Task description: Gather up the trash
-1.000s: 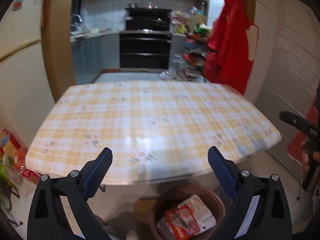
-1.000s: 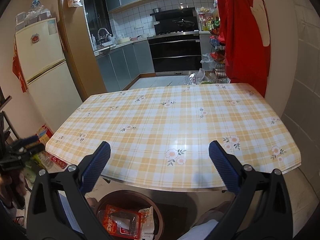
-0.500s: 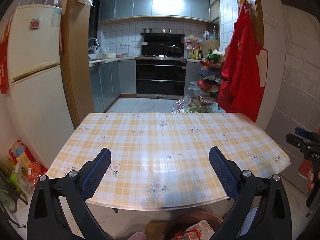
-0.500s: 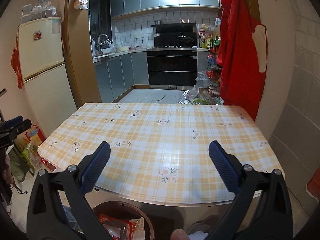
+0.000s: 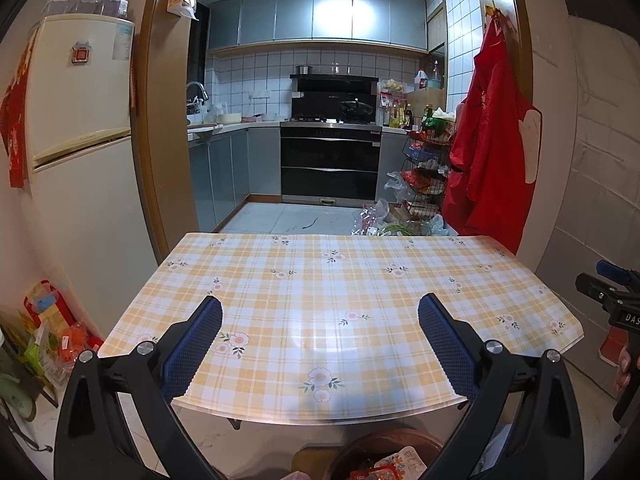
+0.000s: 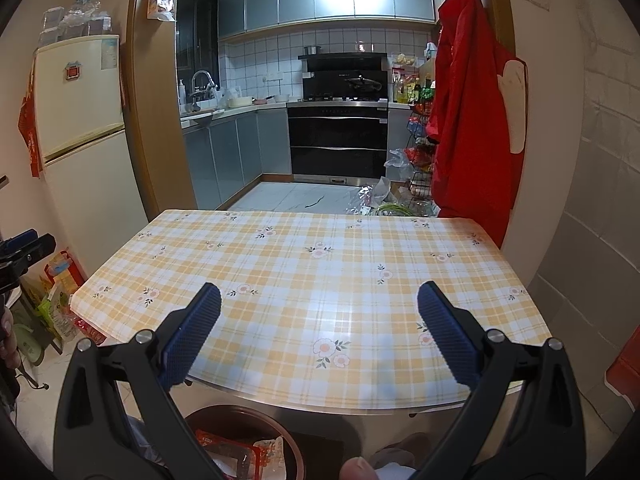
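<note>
A brown round bin (image 6: 244, 426) stands on the floor under the table's near edge, with red and white wrappers (image 6: 234, 454) inside; the left wrist view shows its rim (image 5: 384, 442) and wrappers (image 5: 394, 466) too. Both grippers hang above the near edge of the table (image 5: 320, 292), which carries a yellow checked floral cloth with nothing lying on it. My left gripper (image 5: 320, 340) is open and holds nothing. My right gripper (image 6: 320, 336) is open and holds nothing as well. Each gripper shows at the side of the other's view (image 5: 612, 296) (image 6: 24, 252).
A cream fridge (image 5: 80, 160) stands to the left, with bags and packets (image 5: 52, 336) on the floor beside it. A red apron (image 5: 488, 160) hangs on the right wall. Behind the table are a kitchen with an oven (image 5: 330, 160), a wire rack and plastic bags (image 5: 404, 216).
Both grippers have risen and tilted up from the bin, so the kitchen fills more of each view and the bin has slid to the bottom edge. Both stayed open.
</note>
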Action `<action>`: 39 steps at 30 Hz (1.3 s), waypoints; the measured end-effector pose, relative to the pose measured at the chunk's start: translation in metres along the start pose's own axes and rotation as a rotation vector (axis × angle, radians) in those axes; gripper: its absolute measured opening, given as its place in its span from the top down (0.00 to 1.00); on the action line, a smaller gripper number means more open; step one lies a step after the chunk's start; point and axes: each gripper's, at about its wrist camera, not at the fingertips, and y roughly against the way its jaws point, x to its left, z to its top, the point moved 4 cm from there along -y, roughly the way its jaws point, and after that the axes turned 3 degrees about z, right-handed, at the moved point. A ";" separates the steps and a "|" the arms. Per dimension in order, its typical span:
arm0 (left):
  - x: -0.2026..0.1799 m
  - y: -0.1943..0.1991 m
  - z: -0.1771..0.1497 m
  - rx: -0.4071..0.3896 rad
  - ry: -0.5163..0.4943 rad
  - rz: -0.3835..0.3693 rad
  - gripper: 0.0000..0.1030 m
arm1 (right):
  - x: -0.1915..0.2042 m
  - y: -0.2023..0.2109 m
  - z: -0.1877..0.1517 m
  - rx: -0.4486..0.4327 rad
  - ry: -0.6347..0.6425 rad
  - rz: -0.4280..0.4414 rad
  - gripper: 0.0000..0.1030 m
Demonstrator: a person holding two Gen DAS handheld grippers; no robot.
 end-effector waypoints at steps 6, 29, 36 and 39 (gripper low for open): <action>0.002 0.000 0.000 -0.003 -0.002 0.014 0.07 | 0.001 0.001 0.000 -0.002 0.002 -0.001 0.06; 0.003 0.002 0.001 -0.005 -0.009 0.015 0.07 | -0.003 0.002 0.002 0.005 0.002 -0.008 0.06; 0.003 0.002 0.000 -0.005 -0.010 0.015 0.07 | -0.004 0.002 0.001 0.005 0.001 -0.011 0.06; 0.003 0.002 0.000 -0.005 -0.011 0.015 0.07 | -0.003 0.002 0.001 0.004 0.002 -0.011 0.06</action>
